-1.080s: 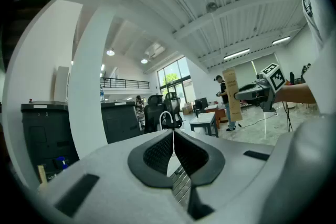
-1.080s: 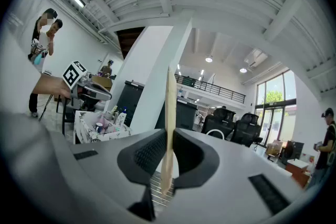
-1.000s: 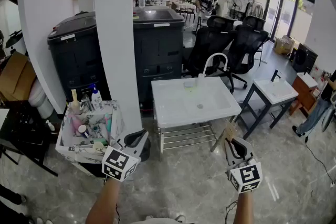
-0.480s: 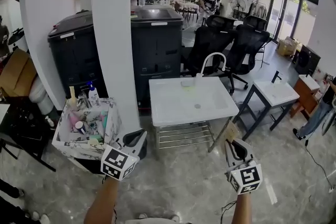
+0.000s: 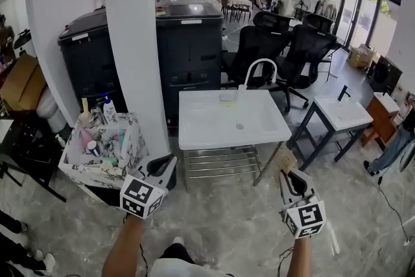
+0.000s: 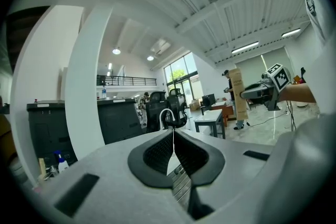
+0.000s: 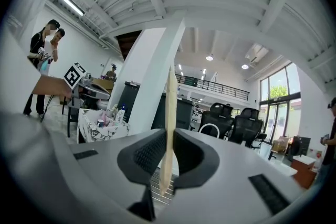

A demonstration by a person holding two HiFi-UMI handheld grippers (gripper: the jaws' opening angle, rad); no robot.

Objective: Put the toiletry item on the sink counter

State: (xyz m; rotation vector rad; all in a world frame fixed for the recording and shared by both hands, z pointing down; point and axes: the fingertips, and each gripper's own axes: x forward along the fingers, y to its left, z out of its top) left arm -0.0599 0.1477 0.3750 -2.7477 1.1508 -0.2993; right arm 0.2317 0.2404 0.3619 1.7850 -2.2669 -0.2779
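Note:
The white sink counter (image 5: 214, 133) with its curved faucet (image 5: 256, 68) stands ahead at the middle of the head view. My right gripper (image 5: 287, 173) hangs low at the right, short of the counter's front right corner. It is shut on a flat tan toiletry item (image 5: 286, 159), which stands edge-on between the pads in the right gripper view (image 7: 170, 107). In the left gripper view the same tan item (image 6: 239, 94) stands upright in the right gripper (image 6: 257, 93). My left gripper (image 5: 162, 167) is low at the left, shut, with nothing between its pads (image 6: 173, 147).
A patterned basket (image 5: 91, 175) full of toiletries sits left of the counter beside a white pillar (image 5: 130, 42). Black cabinets (image 5: 188, 42) and office chairs (image 5: 285, 48) stand behind the sink. A second small sink table (image 5: 340, 110) is at the right.
Both grippers and my view have moved forward toward the sink counter. The counter and basket have slid left in the head view. The grip on the tan item is the same.

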